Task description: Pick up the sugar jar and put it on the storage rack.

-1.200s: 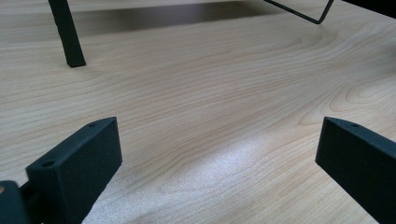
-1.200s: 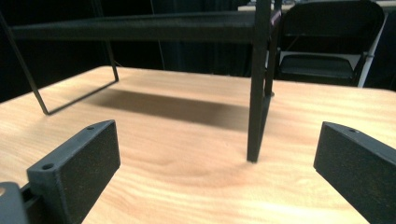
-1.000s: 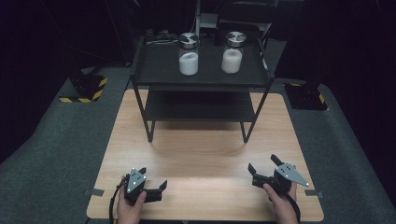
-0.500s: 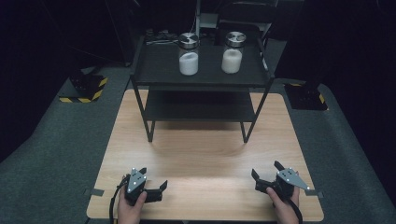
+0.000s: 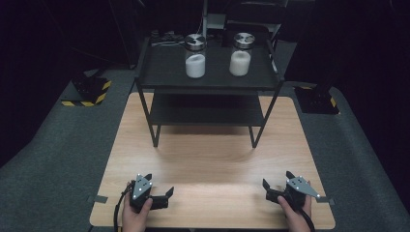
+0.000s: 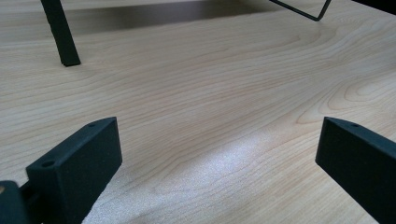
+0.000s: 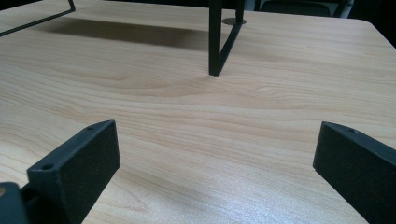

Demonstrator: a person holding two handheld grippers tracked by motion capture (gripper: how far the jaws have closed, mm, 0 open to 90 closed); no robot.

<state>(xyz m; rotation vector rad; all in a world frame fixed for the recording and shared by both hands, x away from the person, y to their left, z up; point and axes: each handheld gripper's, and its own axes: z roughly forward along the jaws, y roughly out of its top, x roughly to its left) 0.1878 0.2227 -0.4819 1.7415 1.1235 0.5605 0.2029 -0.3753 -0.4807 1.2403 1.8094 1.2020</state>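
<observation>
While both grippers are held low at the table's [image 5: 212, 159] near edge, their jaws are spread wide and empty. The left gripper [image 5: 158, 186] and right gripper [image 5: 276, 181] are kept well apart; two jars [image 5: 195, 55] are seen on the rack [image 5: 164, 72].

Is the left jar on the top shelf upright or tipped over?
Upright. The left jar stands on the black shelf, metal lid on top, white contents level in its lower part.

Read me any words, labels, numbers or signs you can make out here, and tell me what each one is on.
There is no readable text.
The two jars on the black shelf carry no legible label.
The yellow and black stripes on the floor are a hazard pattern, not writing.
</observation>
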